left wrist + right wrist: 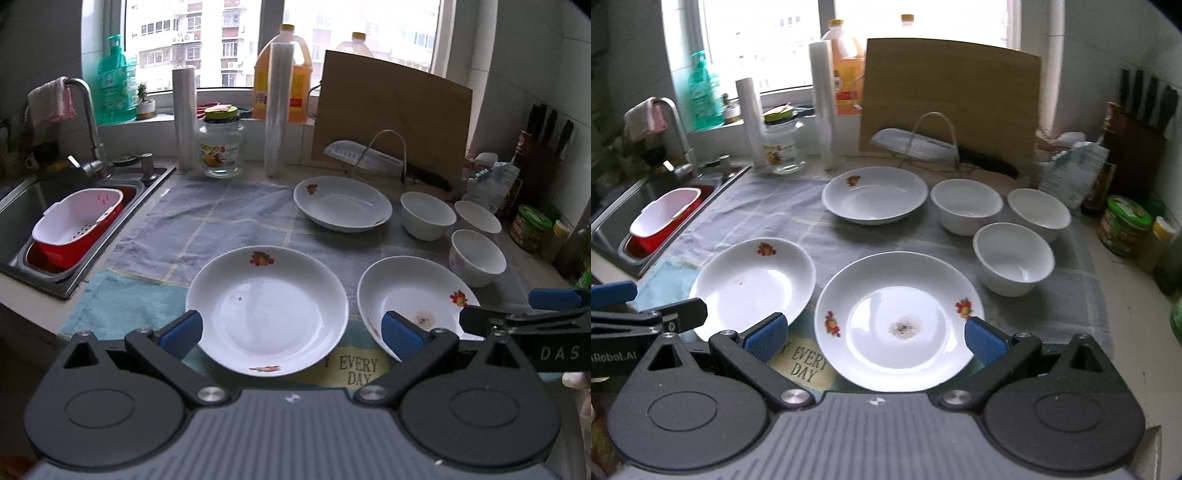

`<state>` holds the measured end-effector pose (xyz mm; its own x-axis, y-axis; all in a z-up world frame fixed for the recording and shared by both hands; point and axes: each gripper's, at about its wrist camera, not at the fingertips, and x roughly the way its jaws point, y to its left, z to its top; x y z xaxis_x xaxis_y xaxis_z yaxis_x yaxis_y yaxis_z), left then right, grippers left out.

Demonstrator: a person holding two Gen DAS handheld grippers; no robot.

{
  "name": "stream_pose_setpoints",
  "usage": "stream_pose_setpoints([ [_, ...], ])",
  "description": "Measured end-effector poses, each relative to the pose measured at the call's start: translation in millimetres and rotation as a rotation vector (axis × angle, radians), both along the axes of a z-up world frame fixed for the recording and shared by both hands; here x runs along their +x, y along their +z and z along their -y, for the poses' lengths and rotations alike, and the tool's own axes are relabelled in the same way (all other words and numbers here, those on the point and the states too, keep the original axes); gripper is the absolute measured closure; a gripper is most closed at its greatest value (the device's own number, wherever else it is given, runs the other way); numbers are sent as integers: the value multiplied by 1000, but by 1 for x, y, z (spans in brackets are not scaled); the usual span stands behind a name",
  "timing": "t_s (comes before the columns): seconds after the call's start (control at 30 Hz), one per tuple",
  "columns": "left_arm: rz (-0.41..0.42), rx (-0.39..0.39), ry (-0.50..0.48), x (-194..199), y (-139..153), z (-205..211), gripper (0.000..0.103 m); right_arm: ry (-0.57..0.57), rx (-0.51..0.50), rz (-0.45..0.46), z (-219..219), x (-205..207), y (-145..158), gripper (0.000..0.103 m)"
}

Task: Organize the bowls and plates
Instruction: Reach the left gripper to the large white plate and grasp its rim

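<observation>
Three white plates with fruit prints lie on a checked cloth. My left gripper (291, 332) hovers open over the near left plate (267, 310), nothing between its fingers. My right gripper (875, 336) hovers open over the near right plate (899, 321), which has a brownish stain at its centre. The third plate (875, 194) sits farther back. Three white bowls (966, 205), (1038, 208), (1014, 258) stand at the right of the cloth. Each gripper shows at the edge of the other's view: right gripper (515, 310), left gripper (646, 302).
A sink (22, 206) with a red and white basket (77, 221) and a tap (90, 122) lies to the left. A glass jar (221, 147), film rolls, a cutting board (391, 118) and a cleaver on a wire rack (380, 155) line the back. Jars and bottles (1123, 225) crowd the right.
</observation>
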<state>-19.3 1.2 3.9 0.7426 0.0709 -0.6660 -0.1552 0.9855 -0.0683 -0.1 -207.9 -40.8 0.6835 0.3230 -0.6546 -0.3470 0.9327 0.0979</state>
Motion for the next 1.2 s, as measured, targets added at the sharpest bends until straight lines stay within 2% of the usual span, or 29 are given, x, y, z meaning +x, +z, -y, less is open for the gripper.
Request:
stream_pose_setpoints([
  [0.47, 33, -18, 0, -2, -20, -47, 1, 109, 0, -2, -46, -1, -24, 0],
  [0.83, 7, -22, -103, 24, -38, -100, 1, 115, -33, -70, -108, 1, -58, 0],
  [1.2, -36, -35, -200, 58, -50, -134, 1, 138, -83, -119, -153, 11, -92, 0],
])
